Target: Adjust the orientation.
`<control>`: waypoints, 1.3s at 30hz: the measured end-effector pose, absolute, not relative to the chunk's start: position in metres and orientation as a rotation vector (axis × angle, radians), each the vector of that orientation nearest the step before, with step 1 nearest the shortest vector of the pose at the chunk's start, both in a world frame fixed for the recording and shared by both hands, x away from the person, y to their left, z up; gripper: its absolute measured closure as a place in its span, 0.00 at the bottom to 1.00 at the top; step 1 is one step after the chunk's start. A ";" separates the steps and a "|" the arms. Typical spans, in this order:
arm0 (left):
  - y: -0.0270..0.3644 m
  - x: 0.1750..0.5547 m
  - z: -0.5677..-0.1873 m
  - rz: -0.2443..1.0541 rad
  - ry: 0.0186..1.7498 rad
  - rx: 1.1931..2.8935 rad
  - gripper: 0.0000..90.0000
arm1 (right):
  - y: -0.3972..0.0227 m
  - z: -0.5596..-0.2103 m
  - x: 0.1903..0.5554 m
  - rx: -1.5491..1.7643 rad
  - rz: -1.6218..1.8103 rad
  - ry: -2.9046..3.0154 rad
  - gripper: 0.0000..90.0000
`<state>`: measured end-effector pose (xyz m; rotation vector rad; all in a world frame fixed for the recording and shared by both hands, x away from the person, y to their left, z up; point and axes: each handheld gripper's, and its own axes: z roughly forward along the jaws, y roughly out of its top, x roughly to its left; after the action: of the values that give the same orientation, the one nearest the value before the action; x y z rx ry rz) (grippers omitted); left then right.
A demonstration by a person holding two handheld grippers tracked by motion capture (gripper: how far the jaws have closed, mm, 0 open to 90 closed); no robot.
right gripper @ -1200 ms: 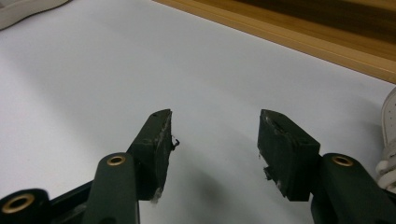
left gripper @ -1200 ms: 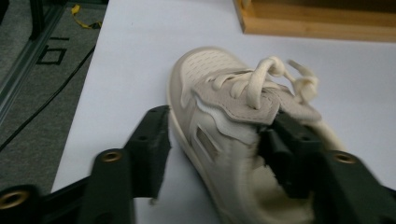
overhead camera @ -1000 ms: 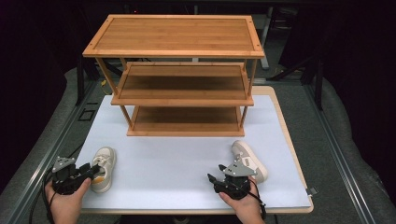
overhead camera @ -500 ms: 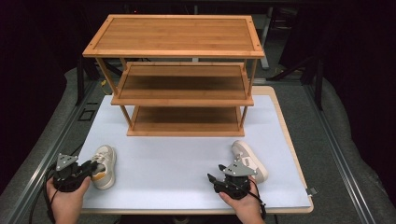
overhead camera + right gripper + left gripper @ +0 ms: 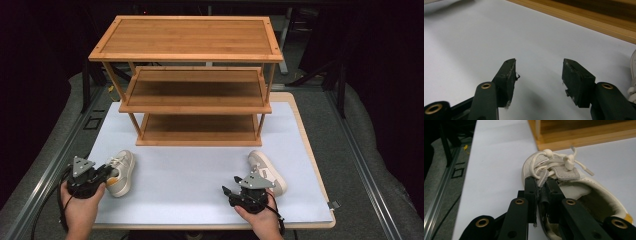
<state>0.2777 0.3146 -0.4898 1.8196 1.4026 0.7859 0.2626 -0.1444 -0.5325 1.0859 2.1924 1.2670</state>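
Observation:
A cream lace-up shoe [image 5: 122, 171] lies at the front left of the white mat [image 5: 200, 180]. My left gripper [image 5: 107, 173] is shut on the rim of this shoe [image 5: 579, 185] beside the laces; its jaws have just been closing, and in the left gripper view [image 5: 541, 185] they pinch the collar edge between them. A second cream shoe [image 5: 270, 170] lies at the front right. My right gripper [image 5: 227, 192] rests just left of it, open over bare mat [image 5: 539, 70], with that shoe's edge [image 5: 632, 72] at the frame's right border.
A three-tier wooden shoe rack [image 5: 200, 107] stands at the back of the mat, its shelves bare. Its base board [image 5: 586, 17] runs across ahead of my right gripper. Grey floor and a metal rail [image 5: 45, 175] lie left of the table.
My left gripper has moved right onto the left shoe and its jaws have closed on the rim. The shoe has shifted slightly right. The right gripper has stayed still.

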 end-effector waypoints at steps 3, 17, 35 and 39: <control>0.298 0.283 -0.487 0.779 1.354 1.837 0.91 | -0.145 -0.532 0.263 1.088 1.261 2.190 0.50; 0.233 0.290 -0.495 0.631 1.202 1.889 0.91 | -0.148 -0.531 0.263 1.088 1.282 2.174 0.50; 0.192 0.282 -0.511 0.614 1.125 1.918 0.84 | -0.149 -0.530 0.262 1.092 1.286 2.165 0.50; 0.192 0.283 -0.513 0.543 1.152 1.881 0.76 | -0.150 -0.531 0.262 1.103 1.281 2.165 0.50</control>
<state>0.2828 0.1922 -0.5135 1.8814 1.1523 0.5432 0.2622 -0.1497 -0.5308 1.1030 2.1655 1.2811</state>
